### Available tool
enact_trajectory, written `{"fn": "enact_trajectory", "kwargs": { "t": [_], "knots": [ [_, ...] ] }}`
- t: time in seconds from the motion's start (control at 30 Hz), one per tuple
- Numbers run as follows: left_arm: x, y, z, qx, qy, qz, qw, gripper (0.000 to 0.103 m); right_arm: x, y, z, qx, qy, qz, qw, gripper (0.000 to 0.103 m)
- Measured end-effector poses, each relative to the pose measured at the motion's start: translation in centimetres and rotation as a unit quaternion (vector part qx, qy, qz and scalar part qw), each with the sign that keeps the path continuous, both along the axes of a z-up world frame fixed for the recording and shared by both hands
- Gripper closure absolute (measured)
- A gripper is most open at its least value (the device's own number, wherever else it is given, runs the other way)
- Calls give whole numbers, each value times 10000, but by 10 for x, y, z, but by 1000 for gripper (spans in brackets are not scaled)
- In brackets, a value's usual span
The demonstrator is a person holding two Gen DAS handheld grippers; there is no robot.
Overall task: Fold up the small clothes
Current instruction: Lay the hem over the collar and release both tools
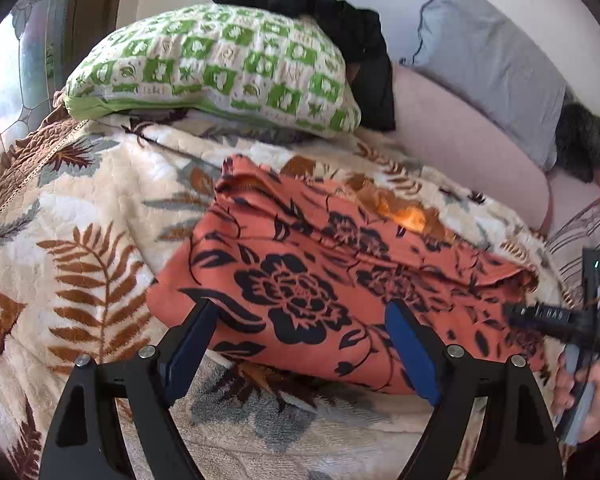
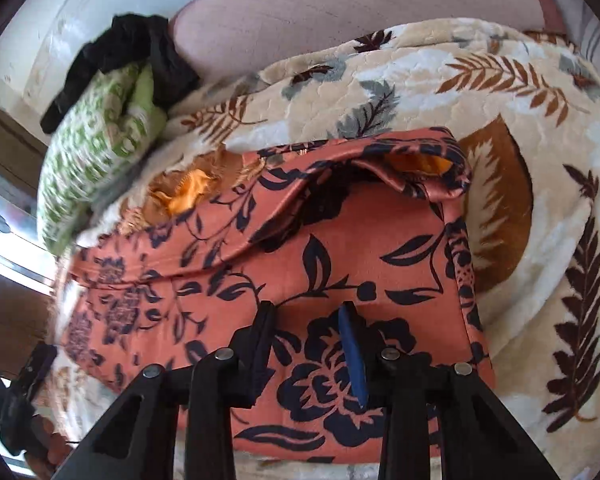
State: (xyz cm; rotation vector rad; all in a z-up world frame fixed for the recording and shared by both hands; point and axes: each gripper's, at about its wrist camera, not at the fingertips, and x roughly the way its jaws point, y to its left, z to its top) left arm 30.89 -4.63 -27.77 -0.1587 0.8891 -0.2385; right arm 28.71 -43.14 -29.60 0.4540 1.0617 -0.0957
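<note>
An orange garment with black flower print lies folded on a cream leaf-print blanket. My left gripper is open, its blue-padded fingers spread over the garment's near edge, holding nothing. In the right wrist view the same garment fills the middle, with a fold flap and an orange lining at its far edge. My right gripper is open with a narrower gap, its fingers just above the garment's near part. The right gripper also shows in the left wrist view, held in a hand.
A green-and-white patterned pillow lies at the far end of the bed with a black garment on it. A pink cushion and a grey pillow sit at the far right. A window is at the left.
</note>
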Motion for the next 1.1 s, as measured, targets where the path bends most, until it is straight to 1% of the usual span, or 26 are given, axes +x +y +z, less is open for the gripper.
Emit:
{"fn": "enact_trajectory", "kwargs": {
  "t": [0.03, 0.1, 0.13, 0.17, 0.2, 0.23, 0.3, 0.37, 0.4, 0.5, 0.57, 0.63, 0.7, 0.73, 0.77, 0.8, 0.83, 0.9, 0.93, 1.0, 1.03, 1.07, 1.1],
  "knots": [
    [4, -3, -7, 216, 12, 27, 9998, 17, 9, 2, -2, -206, -41, -26, 9998, 68],
    [14, -1, -16, 533, -120, 261, 9982, 17, 39, -4, -5, -513, -46, -120, 9986, 67],
    [22, 2, -22, 562, 3, 349, 9978, 17, 58, -10, -9, -539, 89, -202, 9983, 67],
    [30, 6, -27, 478, 135, 383, 9980, 17, 75, -17, -10, -521, 187, -376, 9978, 67],
    [36, 9, -31, 410, 214, 416, 9981, 17, 90, -24, -8, -522, 185, -577, 9968, 67],
    [41, 12, -33, 406, 289, 470, 9976, 17, 99, -30, -4, -503, 83, -748, 9959, 67],
    [48, 18, -35, 312, 466, 594, 9967, 17, 107, -35, 13, -271, -339, -970, 9943, 67],
    [50, 24, -37, 179, 681, 756, 9946, 17, 99, -26, 29, -37, -867, -918, 9920, 66],
    [49, 25, -36, 152, 708, 791, 9942, 17, 94, -15, 34, 17, -979, -718, 9926, 66],
    [42, 26, -34, 350, 801, 894, 9922, 17, 80, 38, 37, 110, -826, 275, 9961, 66],
    [35, 28, -30, 328, 753, 871, 9928, 17, 67, 80, 30, 167, -658, 1015, 9925, 66],
    [30, 30, -28, 467, 708, 885, 9925, 17, 61, 122, 15, 157, -389, 1580, 9865, 66],
    [27, 32, -30, 445, 741, 897, 9922, 17, 73, 155, -8, -78, 34, 1888, 9820, 65],
    [27, 34, -32, 436, 789, 894, 9919, 17, 84, 168, -13, -352, 45, 1896, 9812, 64],
    [27, 35, -34, 424, 818, 884, 9918, 17, 95, 176, -12, -562, -109, 1876, 9806, 65],
    [27, 35, -35, 413, 836, 863, 9919, 17, 109, 181, -8, -649, -208, 1849, 9804, 65],
    [28, 36, -36, 409, 843, 846, 9920, 17, 127, 181, -5, -657, -261, 1703, 9829, 65],
    [30, 36, -36, 400, 869, 814, 9921, 17, 161, 169, 0, -599, -368, 1053, 9920, 65],
    [31, 36, -36, 390, 890, 802, 9920, 17, 172, 161, 6, -510, -500, 736, 9947, 65],
    [31, 37, -35, 381, 895, 759, 9924, 17, 176, 144, 24, -206, -996, 240, 9945, 65],
    [32, 37, -34, 404, 871, 743, 9926, 17, 171, 140, 33, -82, -1225, 149, 9923, 65],
    [31, 38, -31, 431, 813, 747, 9930, 17, 164, 139, 41, -18, -1414, 174, 9898, 65],
    [30, 39, -27, 457, 729, 768, 9933, 17, 155, 141, 46, -55, -1511, 287, 9881, 65]
  ]
}}
